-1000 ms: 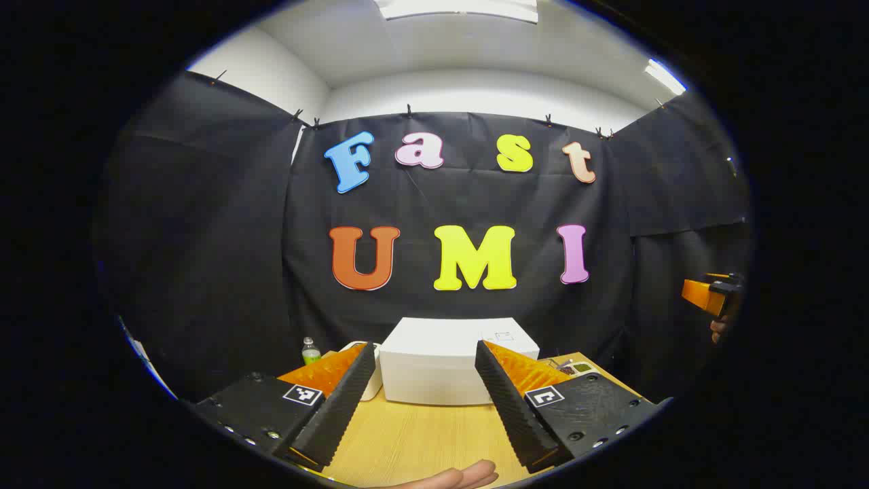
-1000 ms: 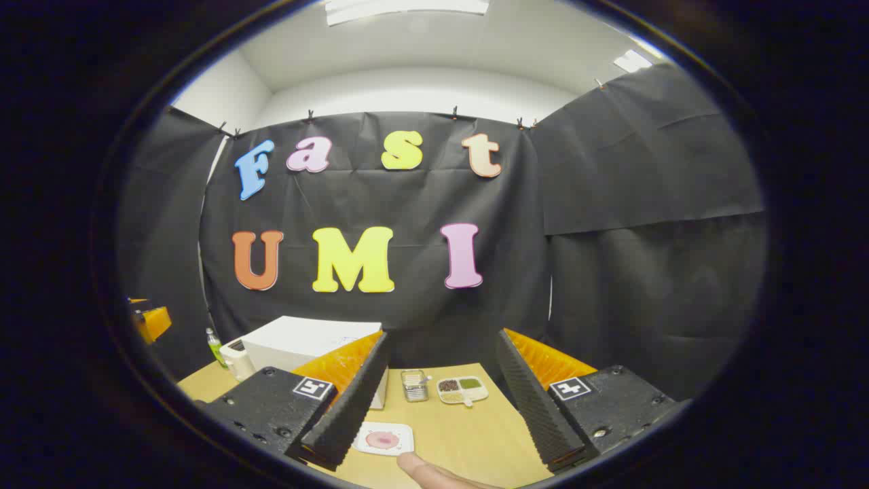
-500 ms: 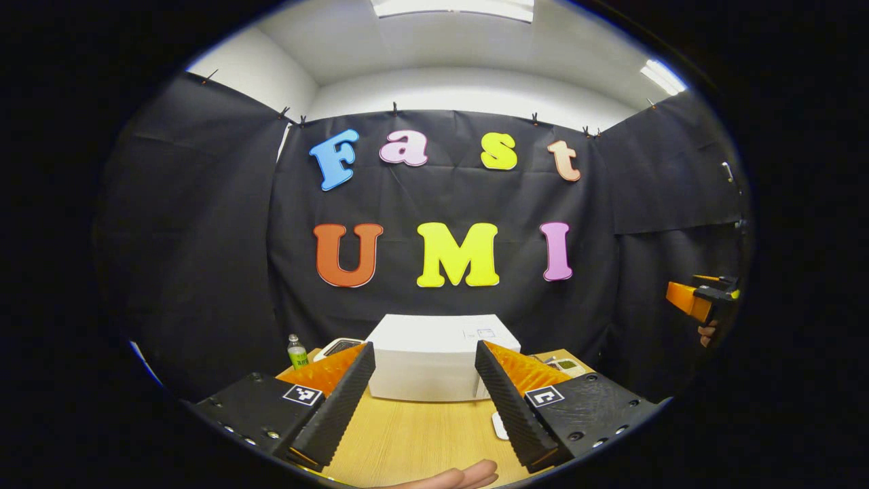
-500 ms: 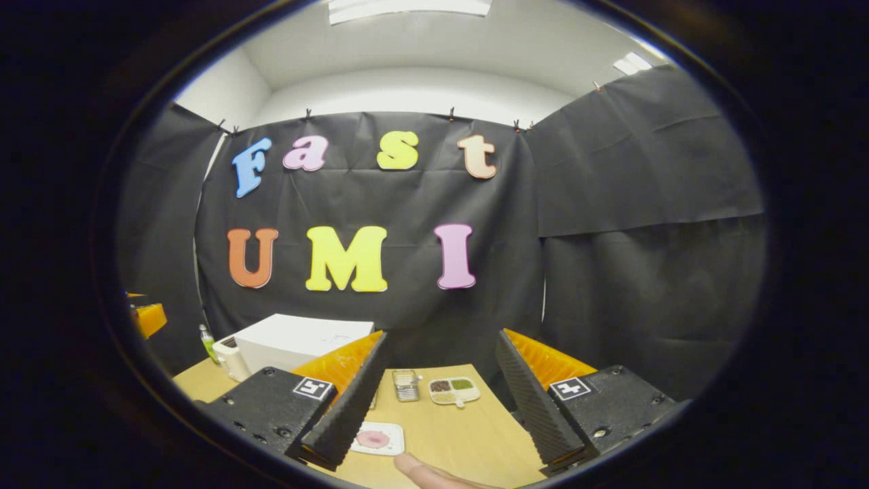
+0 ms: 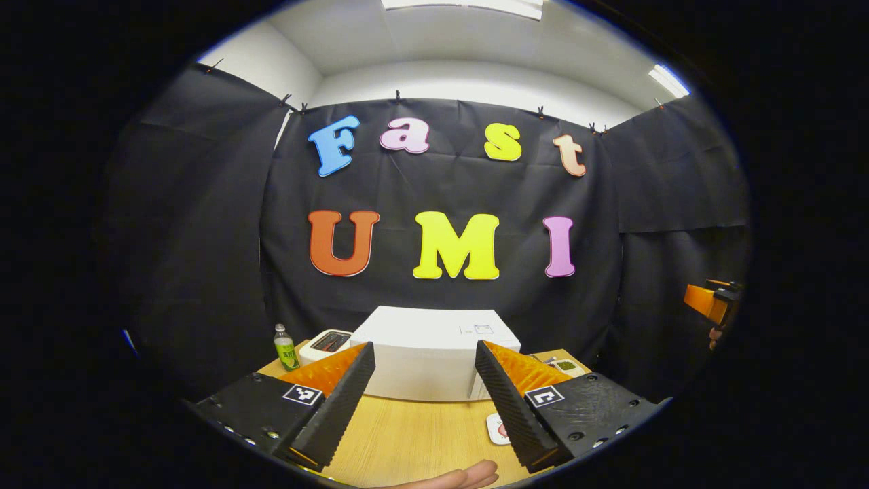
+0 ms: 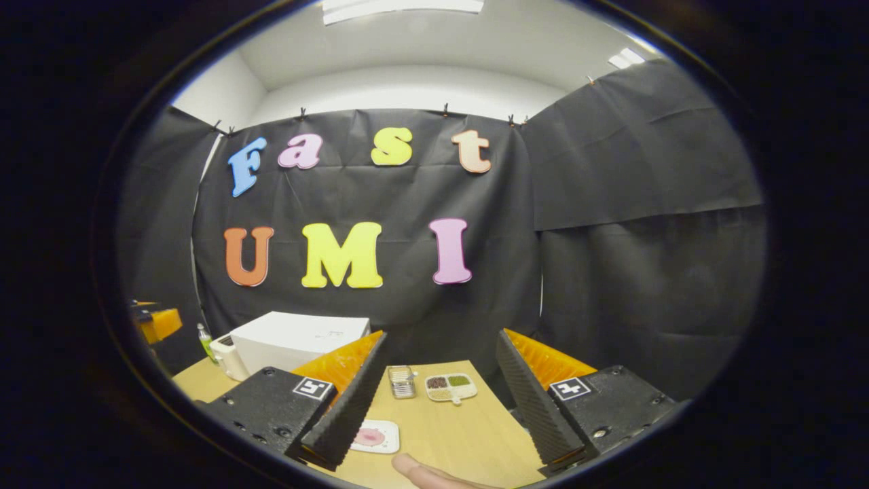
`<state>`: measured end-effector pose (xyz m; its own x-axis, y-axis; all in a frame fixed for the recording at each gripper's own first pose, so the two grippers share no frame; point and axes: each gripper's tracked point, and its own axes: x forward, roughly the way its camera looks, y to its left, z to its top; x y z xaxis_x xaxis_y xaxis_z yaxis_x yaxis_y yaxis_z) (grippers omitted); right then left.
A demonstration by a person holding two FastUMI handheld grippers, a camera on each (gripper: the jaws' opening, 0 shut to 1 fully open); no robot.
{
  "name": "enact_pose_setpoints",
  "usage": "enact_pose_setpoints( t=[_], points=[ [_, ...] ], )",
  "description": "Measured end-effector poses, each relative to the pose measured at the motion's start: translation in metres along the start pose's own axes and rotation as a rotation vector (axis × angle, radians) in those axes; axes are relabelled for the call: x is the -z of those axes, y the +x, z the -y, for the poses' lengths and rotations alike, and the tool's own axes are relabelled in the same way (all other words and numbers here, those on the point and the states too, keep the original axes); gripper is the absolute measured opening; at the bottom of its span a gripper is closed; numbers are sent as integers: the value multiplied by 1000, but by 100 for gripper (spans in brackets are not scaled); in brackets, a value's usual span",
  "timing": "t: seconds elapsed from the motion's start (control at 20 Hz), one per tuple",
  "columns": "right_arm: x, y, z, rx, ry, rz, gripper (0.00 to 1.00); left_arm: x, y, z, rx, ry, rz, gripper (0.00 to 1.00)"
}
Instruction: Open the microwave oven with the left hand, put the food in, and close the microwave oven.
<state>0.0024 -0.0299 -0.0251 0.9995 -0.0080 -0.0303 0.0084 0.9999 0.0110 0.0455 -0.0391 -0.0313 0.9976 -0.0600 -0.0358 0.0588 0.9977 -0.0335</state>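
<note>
White microwave (image 5: 434, 353) sits mid-frame on the desk (image 5: 407, 435), long axis across the frame, door closed. Plate of food (image 6: 373, 436) lies lower centre. Left tool (image 5: 424, 401) and right tool (image 6: 434, 401) hover level — fingers apart, empty.

- The left gripper (image 5: 423, 394) is held level, its fingers spread wide with nothing between them.
- The right gripper (image 6: 440, 401) is likewise agape, a fingertip (image 6: 414, 467) showing beneath it.
</note>
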Motion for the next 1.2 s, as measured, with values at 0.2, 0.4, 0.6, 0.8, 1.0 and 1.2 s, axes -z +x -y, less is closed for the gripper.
enact_pose_setpoints(
  t=[0.2, 0.4, 0.6, 0.8, 1.0, 1.2],
  points=[
    [-5, -7, 6, -13, 8, 5, 100, 31, 50, 18, 26, -24, -31, 93],
    [-9, -8, 14, -4, 5, 25, 100, 78, 104, 48, 97, -40, -77, 93],
    [-2, -8, 21, -11, 21, 12, 100, 123, 152, 62, 107, -31, -115, 93],
    [-2, -10, 32, -5, 27, 44, 100, 165, 192, 78, 119, -24, -162, 93],
    [3, -11, 46, 1, 30, 54, 100, 200, 222, 95, 135, -20, -185, 93],
    [3, -7, 68, 34, 43, 84, 94, 226, 242, 102, 125, -38, -176, 93]
  ],
)
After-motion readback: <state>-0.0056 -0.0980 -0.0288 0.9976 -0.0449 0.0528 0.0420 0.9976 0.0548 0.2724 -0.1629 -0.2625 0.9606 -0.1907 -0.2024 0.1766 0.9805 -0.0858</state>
